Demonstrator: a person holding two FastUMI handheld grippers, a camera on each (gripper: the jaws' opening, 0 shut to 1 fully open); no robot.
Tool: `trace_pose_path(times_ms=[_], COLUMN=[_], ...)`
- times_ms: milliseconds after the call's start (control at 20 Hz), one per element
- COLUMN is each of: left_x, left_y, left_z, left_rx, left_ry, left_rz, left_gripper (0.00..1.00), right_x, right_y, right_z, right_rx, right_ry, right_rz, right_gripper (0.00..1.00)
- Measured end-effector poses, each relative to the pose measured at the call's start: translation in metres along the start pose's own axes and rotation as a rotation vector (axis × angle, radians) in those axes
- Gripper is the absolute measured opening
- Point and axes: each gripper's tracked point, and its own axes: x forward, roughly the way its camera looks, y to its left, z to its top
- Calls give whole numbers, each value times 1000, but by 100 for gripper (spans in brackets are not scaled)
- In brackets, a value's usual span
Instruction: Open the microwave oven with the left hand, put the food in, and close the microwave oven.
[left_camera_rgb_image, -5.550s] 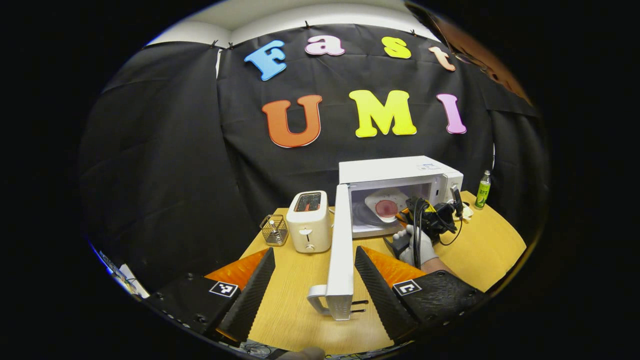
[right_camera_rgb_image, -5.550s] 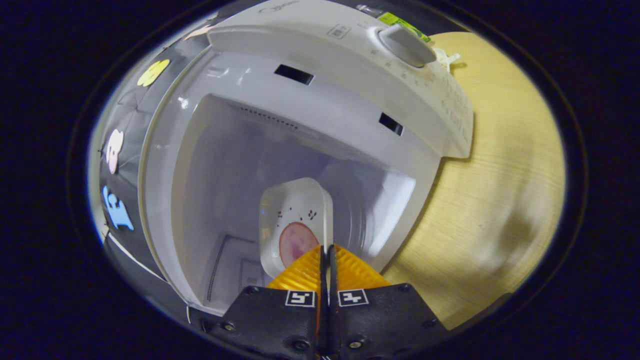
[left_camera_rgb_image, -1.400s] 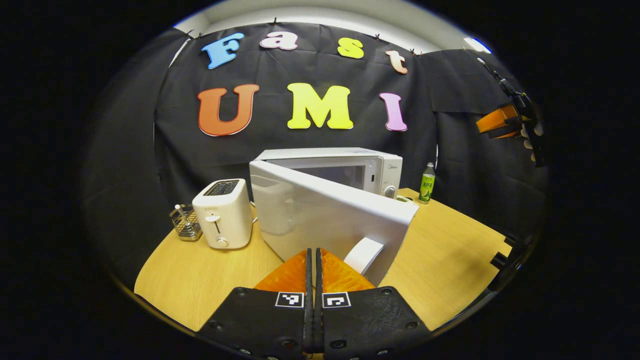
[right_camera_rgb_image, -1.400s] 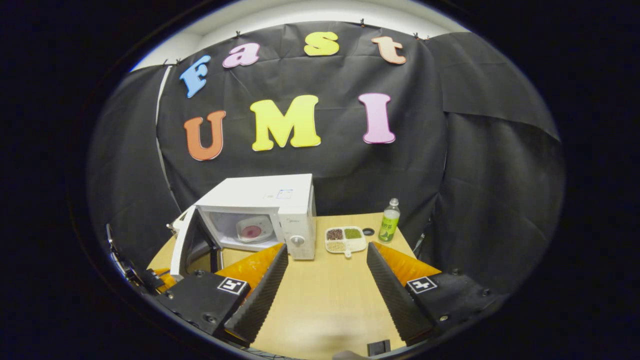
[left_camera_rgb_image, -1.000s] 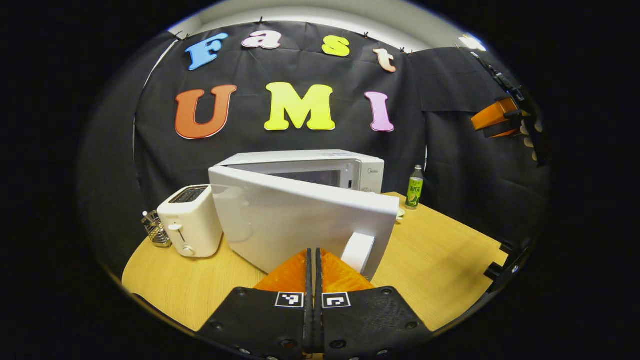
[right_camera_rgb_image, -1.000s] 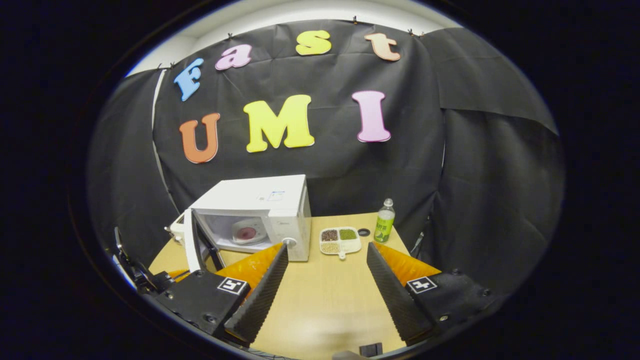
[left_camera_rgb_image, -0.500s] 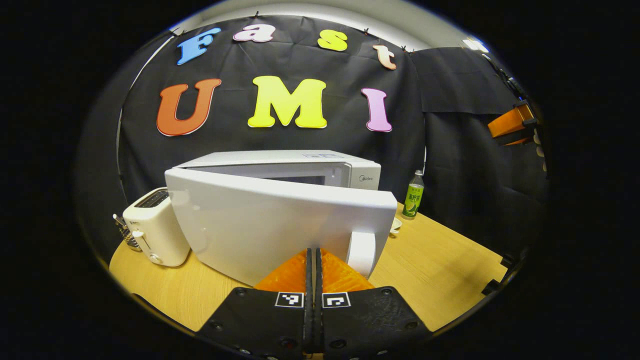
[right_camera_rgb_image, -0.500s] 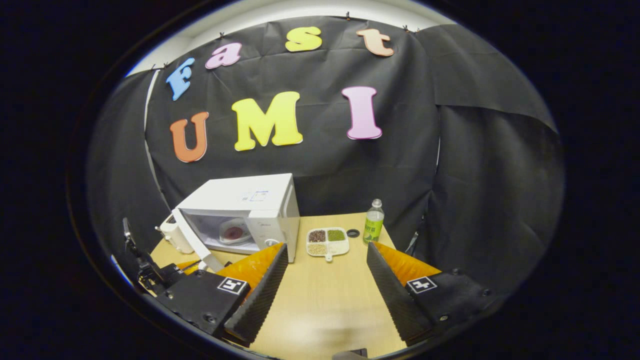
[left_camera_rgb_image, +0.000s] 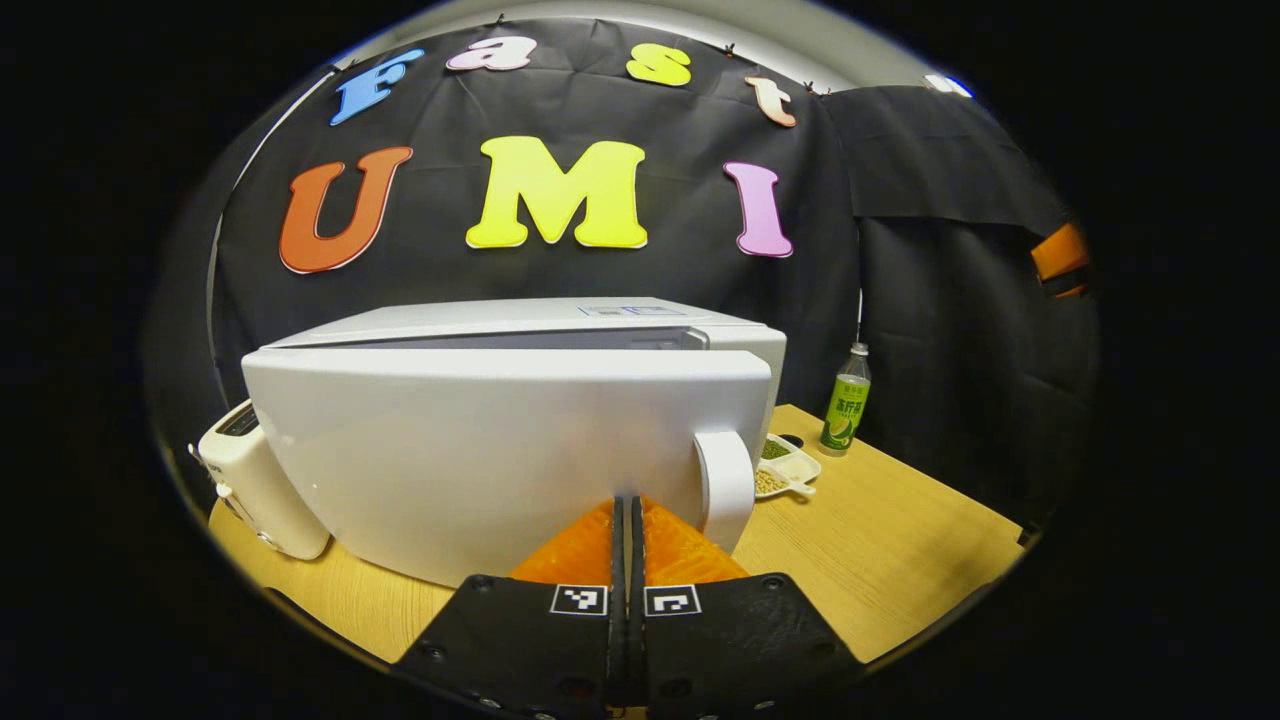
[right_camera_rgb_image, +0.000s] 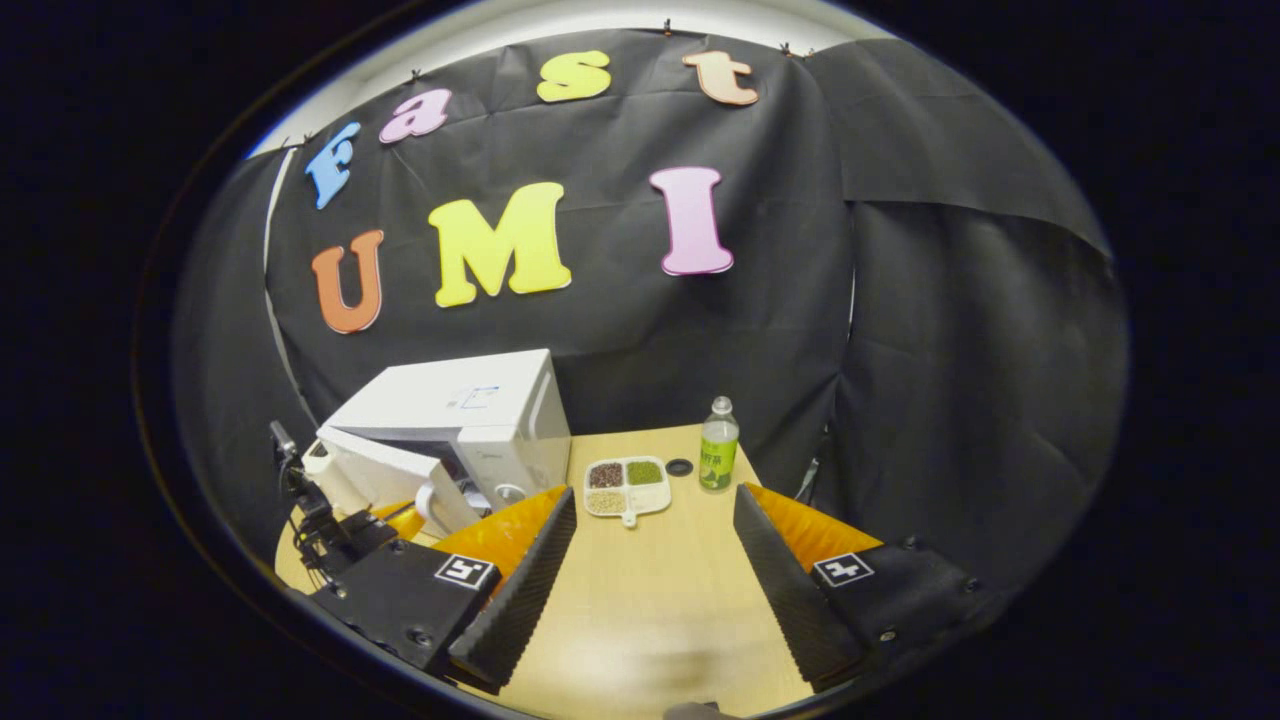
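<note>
The white microwave (left_camera_rgb_image: 520, 318) stands close in front in the left gripper view. Its door (left_camera_rgb_image: 480, 450) is swung almost flush with the body, a thin gap left along the top. My left gripper (left_camera_rgb_image: 628, 508) is shut with nothing between its fingers, and its tips touch the door's face just left of the handle (left_camera_rgb_image: 725, 488). The food is hidden behind the door. In the right gripper view my right gripper (right_camera_rgb_image: 650, 575) stands open and holds nothing above the table, well right of the microwave (right_camera_rgb_image: 470, 405) and its door (right_camera_rgb_image: 385, 472).
A white toaster (left_camera_rgb_image: 255, 480) sits left of the microwave. A divided dish of beans (right_camera_rgb_image: 625, 485), a black ring (right_camera_rgb_image: 679, 466) and a green bottle (right_camera_rgb_image: 718, 445) stand to its right on the wooden table (right_camera_rgb_image: 650, 630). Black cloth walls the booth.
The left gripper, shut, has pushed the door from wide open to nearly closed, hiding the plate inside. The right gripper has stayed open and drawn back to the right.
</note>
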Motion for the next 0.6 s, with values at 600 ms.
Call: trace_pose_path(times_ms=[600], left_x=[44], left_y=[-3], left_z=[-1], left_rx=[37], left_ry=[32], left_rz=[33], left_gripper=[0], right_x=[25], right_y=[-27], right_z=[-12], right_rx=[30], right_ry=[48], right_rz=[-7], right_gripper=[92])
